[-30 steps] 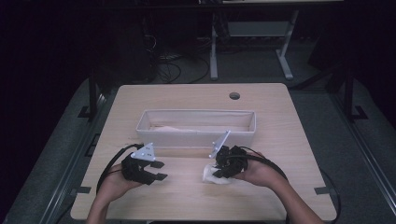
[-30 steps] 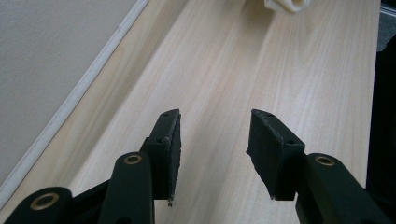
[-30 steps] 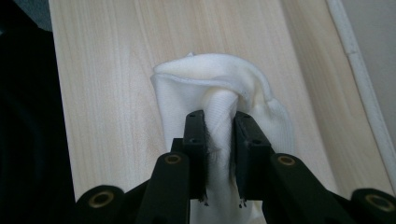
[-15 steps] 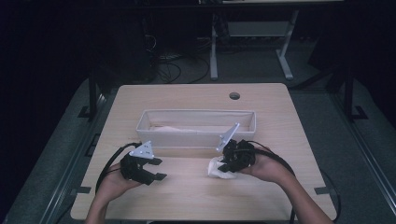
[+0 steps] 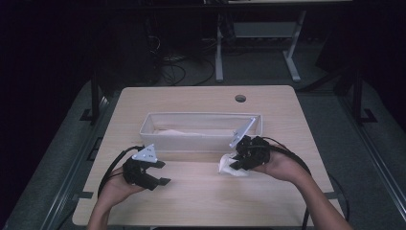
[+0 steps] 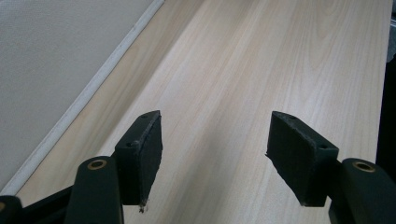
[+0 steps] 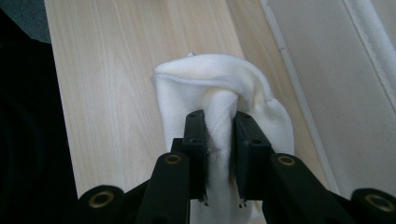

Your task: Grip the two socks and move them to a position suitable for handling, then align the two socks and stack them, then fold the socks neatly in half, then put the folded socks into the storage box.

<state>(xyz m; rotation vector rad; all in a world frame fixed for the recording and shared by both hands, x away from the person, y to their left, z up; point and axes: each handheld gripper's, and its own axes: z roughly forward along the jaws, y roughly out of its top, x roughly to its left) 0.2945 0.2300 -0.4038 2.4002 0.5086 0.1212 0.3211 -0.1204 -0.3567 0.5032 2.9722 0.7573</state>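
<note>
Your right gripper (image 7: 219, 140) is clamped on a white sock (image 7: 219, 88): in the right gripper view a fold of the knit is pinched between the two black pads, and the cuff bulges out beyond them in a rounded loop. The rest of the sock is cut off at the bottom edge of that view, under the gripper's body, so you cannot tell how much of it hangs below. In the high view the sock (image 5: 231, 165) shows as a small pale bundle at the tip of your right gripper (image 5: 238, 162), just in front of the white bin (image 5: 201, 117) and low over the surface (image 5: 201, 201); whether its underside touches the wood is hard to make out from there.

Your left gripper (image 6: 215, 144) holds nothing. Its jaws have just been opening and now stand wide apart, with bare wood grain between the pads (image 6: 144, 144). In the high view it (image 5: 160, 173) sits near the front left of the surface, well apart from the sock.

Inside the bin something pale lies along the bottom (image 5: 174, 132), but the near wall hides most of it and you cannot tell what it is. The room beyond the surface is dark.
</note>
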